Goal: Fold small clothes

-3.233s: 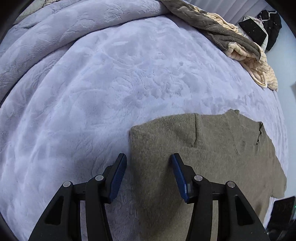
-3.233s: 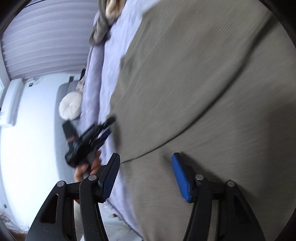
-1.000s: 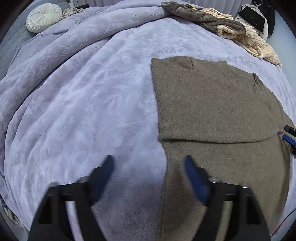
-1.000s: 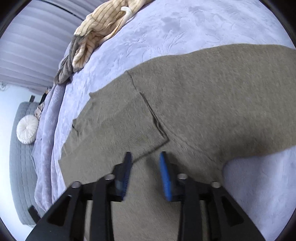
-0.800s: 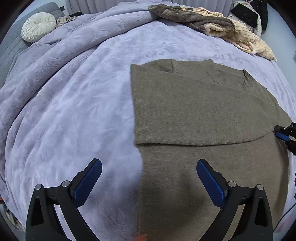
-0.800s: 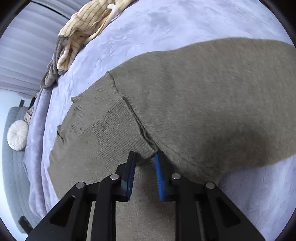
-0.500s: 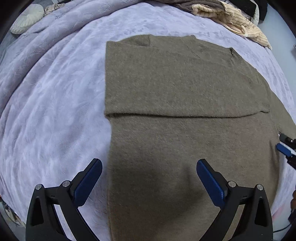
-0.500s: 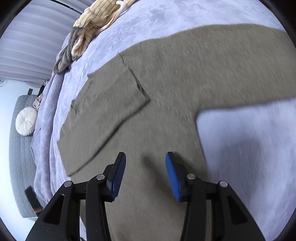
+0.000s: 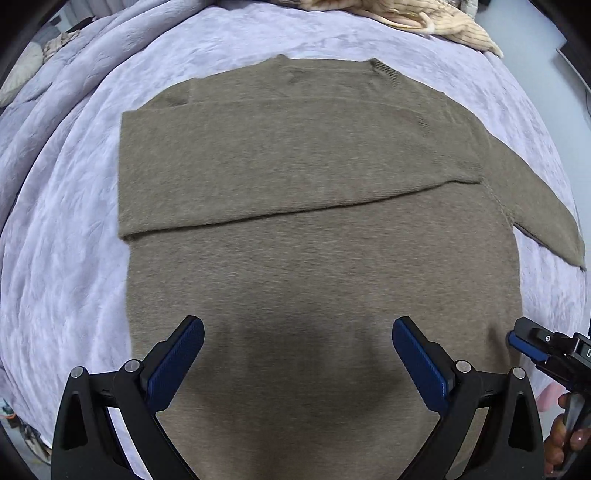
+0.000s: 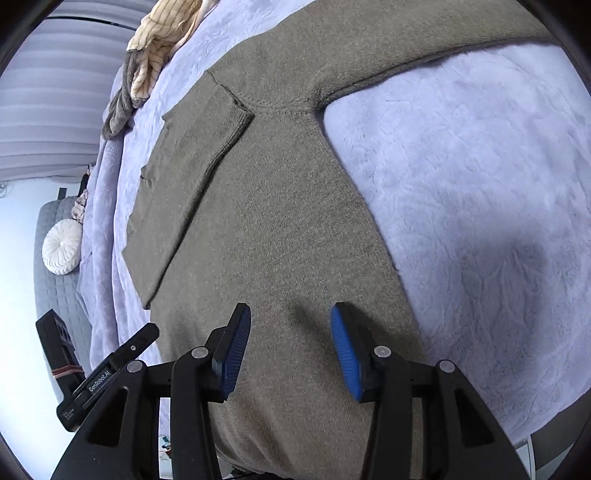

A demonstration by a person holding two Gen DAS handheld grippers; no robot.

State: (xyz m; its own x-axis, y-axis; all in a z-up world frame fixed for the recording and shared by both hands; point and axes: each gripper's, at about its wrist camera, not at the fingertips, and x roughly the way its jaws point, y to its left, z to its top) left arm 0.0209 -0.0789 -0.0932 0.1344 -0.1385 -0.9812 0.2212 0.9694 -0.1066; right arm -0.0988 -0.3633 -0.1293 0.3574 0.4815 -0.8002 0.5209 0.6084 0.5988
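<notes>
Left wrist view: left gripper (image 9: 297,350) spread wide, nothing between the blue pads (image 9: 173,363), hovering over the lower body of the olive sweater (image 9: 314,280). Sweater lies flat on the lavender blanket (image 9: 55,229) — 1 sleeve folded across the chest, the other sleeve (image 9: 535,206) sticking out to the right. Right gripper (image 9: 535,349) visible at the right edge beside the hem, held in a hand (image 9: 565,439). Striped cream garment (image 9: 424,14) at the top edge.

Right wrist view: right gripper (image 10: 290,345) released, holding nothing, pads apart over the sweater (image 10: 280,229) body near its side edge. Unfolded sleeve (image 10: 424,40) runs off top right over the blanket (image 10: 480,184). Left gripper (image 10: 110,365) at lower left. Round white cushion (image 10: 61,246) on a grey quilted surface at left.
</notes>
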